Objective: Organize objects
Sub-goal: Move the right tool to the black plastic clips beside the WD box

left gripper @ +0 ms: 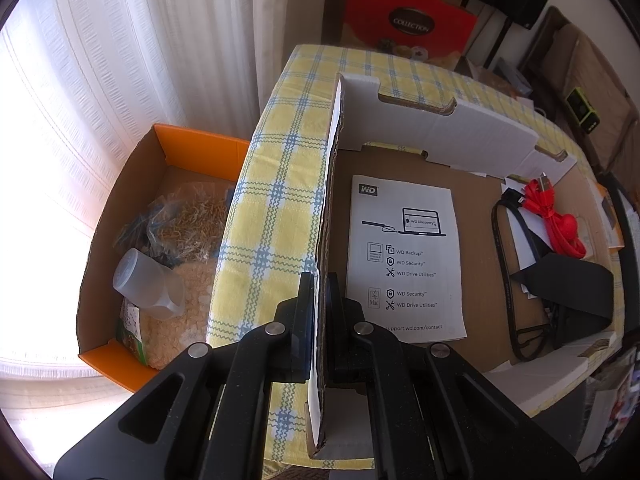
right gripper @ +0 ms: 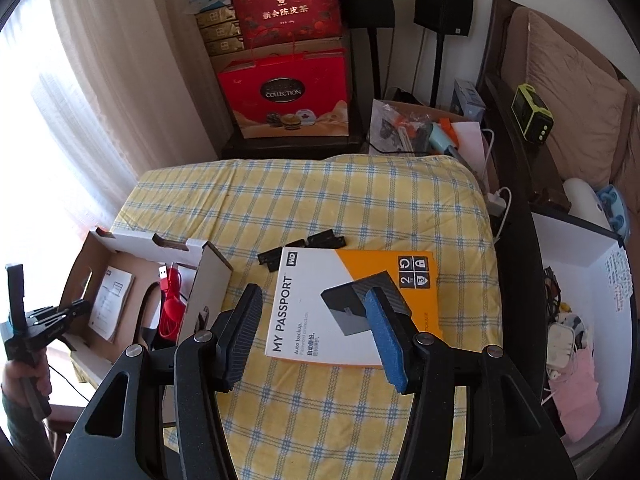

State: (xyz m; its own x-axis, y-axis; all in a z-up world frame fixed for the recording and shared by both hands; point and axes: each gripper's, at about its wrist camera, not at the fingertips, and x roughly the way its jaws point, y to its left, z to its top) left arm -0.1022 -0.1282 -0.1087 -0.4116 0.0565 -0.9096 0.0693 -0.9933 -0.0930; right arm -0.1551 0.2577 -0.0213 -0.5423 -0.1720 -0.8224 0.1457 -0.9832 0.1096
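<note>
The left gripper (left gripper: 318, 320) pinches the near side wall of the cardboard tray (left gripper: 332, 208) between its pressed jaws, so the tray stays steady on the checked cloth (left gripper: 276, 184). In the right wrist view, this gripper is at the far left, with a hand (right gripper: 24, 380) around its handle.

The right gripper (right gripper: 316, 332) hangs above the cloth with its jaws spread and nothing between them. Just beyond its fingertips lies the My Passport box (right gripper: 352, 300), flat on the cloth, to the right of the tray and apart from it. Behind the box lie some small black pieces (right gripper: 304, 248); I cannot tell what they are.

I judge that the step in hand is to take this box and bring it to the tray. To do it well, the right gripper should come down over one narrow edge of the box, because the flat face is too wide for the jaws. The cloth is soft, so a finger can press under the edge. The left gripper should keep its hold, so the tray does not slide.

Inside the tray lie a WD leaflet (left gripper: 404, 256), a black cable (left gripper: 504, 264), a red cable (left gripper: 552, 216) and a black pouch (left gripper: 572, 288). The free floor is small, so the box will probably go on top of the leaflet.

Both grippers point steeply downward, the right one a little tilted toward the box.
</note>
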